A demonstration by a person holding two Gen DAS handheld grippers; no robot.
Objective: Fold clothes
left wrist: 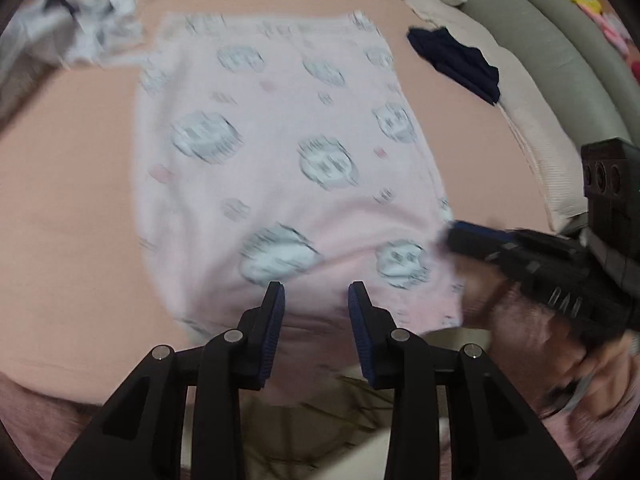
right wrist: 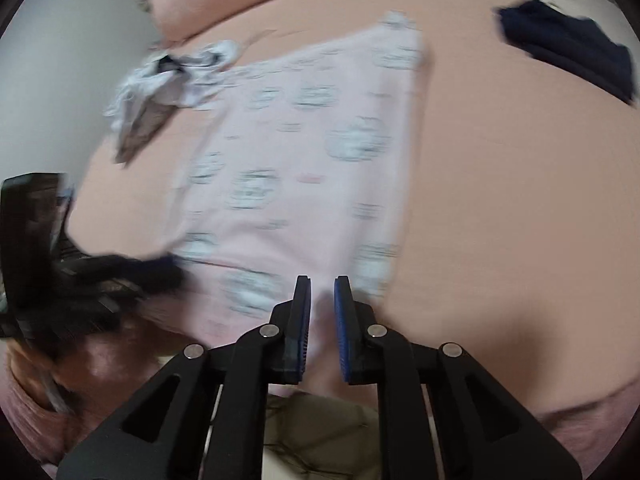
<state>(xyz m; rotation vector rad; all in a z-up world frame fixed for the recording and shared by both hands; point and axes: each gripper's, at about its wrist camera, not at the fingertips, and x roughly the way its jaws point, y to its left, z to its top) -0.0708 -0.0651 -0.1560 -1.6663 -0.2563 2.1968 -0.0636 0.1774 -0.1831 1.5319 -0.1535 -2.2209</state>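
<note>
I am looking down on a pink printed garment (left wrist: 280, 152) lying spread on the peach bed (left wrist: 72, 184), its near hem hanging at the bed's edge by both tools. My left tool (left wrist: 316, 300) is standing with its jaws apart over that hem, gripping nothing. My right tool (right wrist: 322, 300) is almost closed, with pale pink cloth between its pads; I am judging it to be pinching the hem, though blur leaves that unsure. To fold well, I am wanting both tools on the same edge, well apart, lifting evenly so the cloth stays flat. A crumpled white-and-grey garment (left wrist: 80, 36) and a dark navy garment (left wrist: 460, 62) are lying apart.
</note>
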